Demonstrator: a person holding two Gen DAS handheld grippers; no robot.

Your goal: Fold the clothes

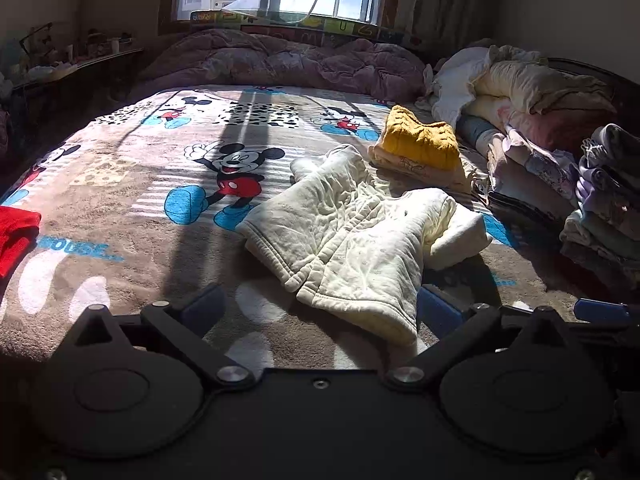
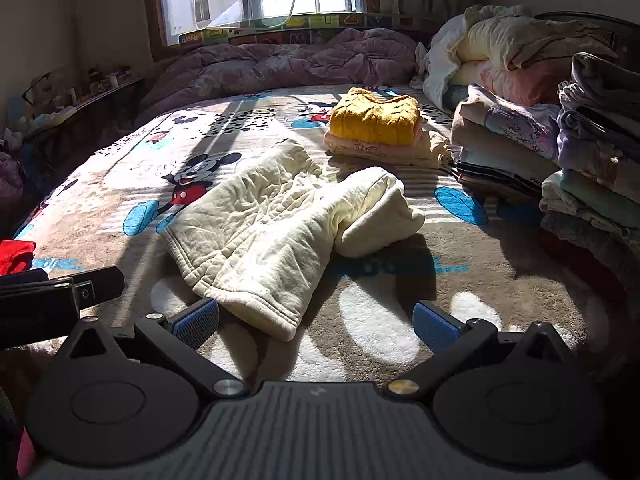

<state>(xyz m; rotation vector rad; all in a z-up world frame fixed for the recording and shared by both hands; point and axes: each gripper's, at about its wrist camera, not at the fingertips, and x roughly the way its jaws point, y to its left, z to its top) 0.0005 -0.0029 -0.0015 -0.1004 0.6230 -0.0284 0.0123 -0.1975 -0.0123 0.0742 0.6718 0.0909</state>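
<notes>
A cream padded jacket [image 1: 352, 232] lies crumpled on the Mickey Mouse blanket [image 1: 160, 184], its hem toward me. It also shows in the right wrist view [image 2: 272, 224]. My left gripper [image 1: 320, 312] is open and empty, just short of the jacket's hem. My right gripper [image 2: 316, 326] is open and empty, with the hem lying between its blue pads [image 2: 196, 322]. A folded yellow knit sweater [image 1: 420, 140] sits on a folded pink garment behind the jacket; the sweater also shows in the right wrist view [image 2: 376, 118].
Stacks of folded clothes [image 2: 580, 168] and bedding [image 1: 532, 88] line the right side. A purple quilt [image 1: 280, 60] lies under the window. A red garment [image 1: 16, 236] lies at the left edge. A cluttered shelf [image 1: 72, 60] stands far left.
</notes>
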